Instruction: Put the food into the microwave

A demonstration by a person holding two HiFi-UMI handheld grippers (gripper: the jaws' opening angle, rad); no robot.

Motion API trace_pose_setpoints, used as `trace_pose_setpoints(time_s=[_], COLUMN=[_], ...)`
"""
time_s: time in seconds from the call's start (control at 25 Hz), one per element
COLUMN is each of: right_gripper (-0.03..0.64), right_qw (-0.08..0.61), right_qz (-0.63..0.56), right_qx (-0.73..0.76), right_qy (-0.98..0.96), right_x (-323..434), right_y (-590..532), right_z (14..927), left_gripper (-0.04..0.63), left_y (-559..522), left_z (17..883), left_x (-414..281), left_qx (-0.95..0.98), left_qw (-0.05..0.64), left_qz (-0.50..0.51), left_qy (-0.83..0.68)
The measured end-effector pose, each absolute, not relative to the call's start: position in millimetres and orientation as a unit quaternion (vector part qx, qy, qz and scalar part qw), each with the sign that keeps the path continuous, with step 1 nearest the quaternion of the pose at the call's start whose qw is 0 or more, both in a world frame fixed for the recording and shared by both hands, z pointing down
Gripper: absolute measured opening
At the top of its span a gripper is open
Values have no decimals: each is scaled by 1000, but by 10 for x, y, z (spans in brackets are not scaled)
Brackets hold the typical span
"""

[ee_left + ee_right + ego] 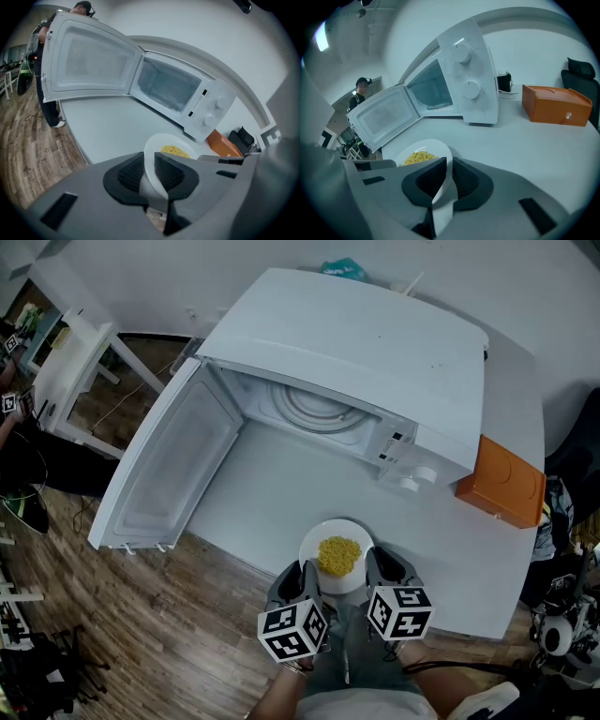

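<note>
A white plate (337, 532) with a heap of yellow food (338, 555) hangs over the table's near edge, in front of the white microwave (356, 343). The microwave door (164, 465) is swung wide open to the left and the round turntable (314, 407) shows inside. My left gripper (307, 577) is shut on the plate's left rim (151, 165). My right gripper (373, 570) is shut on the plate's right rim (444, 180). Both hold the plate level between them, food (175, 151) (419, 157) facing up.
An orange box (502, 482) lies on the white table (272, 493) right of the microwave. A black office chair (581, 75) stands beyond the table's right end. Wooden floor lies below the table's near edge. A person (358, 96) stands far off to the left.
</note>
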State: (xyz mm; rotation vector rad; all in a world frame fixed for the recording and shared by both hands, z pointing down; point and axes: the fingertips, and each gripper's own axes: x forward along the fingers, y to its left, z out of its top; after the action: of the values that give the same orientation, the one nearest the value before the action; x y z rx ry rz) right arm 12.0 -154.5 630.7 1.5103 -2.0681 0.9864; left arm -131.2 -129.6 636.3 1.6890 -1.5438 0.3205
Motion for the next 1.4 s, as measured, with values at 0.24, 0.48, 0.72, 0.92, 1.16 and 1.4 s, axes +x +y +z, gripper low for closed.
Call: trace_pose_setpoints(time_s=[0.24, 0.48, 0.72, 0.92, 1.16, 1.4], right_gripper=[51, 51, 51, 51, 51, 51], right_qw=[193, 188, 182, 178, 172, 163], right_qz=[345, 341, 334, 331, 325, 318], right_qx=[536, 533, 532, 532, 530, 535], right_qy=[-746, -751, -757, -759, -764, -766], right_x=[20, -86, -173, -233, -335, -399], right_y=[-1601, -1643, -1722, -1803, -1936, -2110], right_z=[6172, 6028, 5897, 5823, 5700, 5572], left_gripper=[71, 71, 71, 71, 71, 71], left_y=[-1338, -1372, -1444, -1532, -1690, -1881], left_z=[6235, 6098, 5988, 5911, 5775, 5644], left_x=[-1409, -1511, -1600, -1662, -1768, -1836], left_qx=[669, 670, 671, 671, 674, 681], left_qw=[398, 393, 389, 385, 377, 366], left_qz=[119, 113, 104, 100, 93, 87], left_qy=[-616, -619, -622, -626, -629, -628])
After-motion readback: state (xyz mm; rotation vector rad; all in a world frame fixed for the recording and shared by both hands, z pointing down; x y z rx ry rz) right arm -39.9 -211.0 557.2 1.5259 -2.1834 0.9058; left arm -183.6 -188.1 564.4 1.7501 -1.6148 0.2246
